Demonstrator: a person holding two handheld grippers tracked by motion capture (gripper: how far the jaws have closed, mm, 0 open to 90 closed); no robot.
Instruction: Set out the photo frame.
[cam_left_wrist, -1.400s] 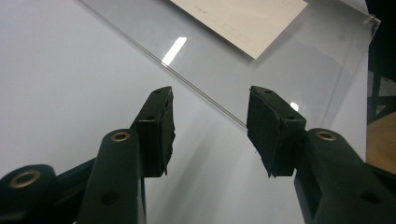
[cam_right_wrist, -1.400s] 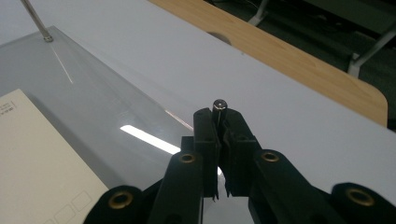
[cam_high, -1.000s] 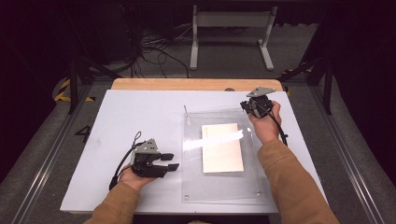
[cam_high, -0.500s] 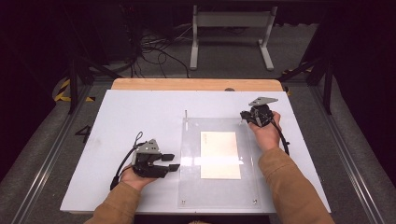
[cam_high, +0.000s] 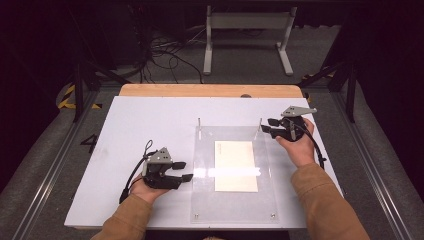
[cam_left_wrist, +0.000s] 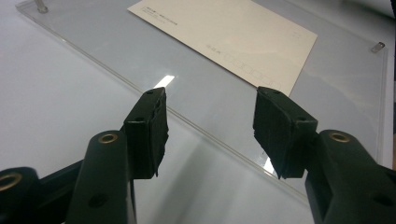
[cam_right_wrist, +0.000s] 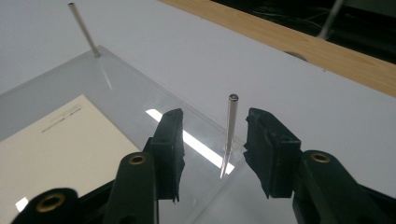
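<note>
A clear acrylic plate (cam_high: 235, 200) lies on the white table (cam_high: 140, 130), with a cream card (cam_high: 236, 165) at its middle. Thin metal pins stand at its far corners, one on the left (cam_high: 199, 121) and one on the right (cam_high: 260, 123). My right gripper (cam_high: 266, 126) is open at the far right corner. In the right gripper view the right pin (cam_right_wrist: 229, 128) stands between the open jaws of the right gripper (cam_right_wrist: 212, 135), touching neither. My left gripper (cam_high: 186, 170) is open just left of the plate. In the left gripper view the left gripper (cam_left_wrist: 210, 116) faces the plate's edge (cam_left_wrist: 196, 128) and the card (cam_left_wrist: 224, 37).
Short studs sit at the plate's near corners (cam_high: 196, 216) (cam_high: 272, 216). A wooden strip (cam_high: 210, 90) borders the table's far edge. Beyond it are cables (cam_high: 165, 50) and a white stand (cam_high: 247, 30) on the dark floor.
My right gripper has come nearer and lower at the plate's far right corner. The plate's far edge has dropped with it. The left gripper has stayed put.
</note>
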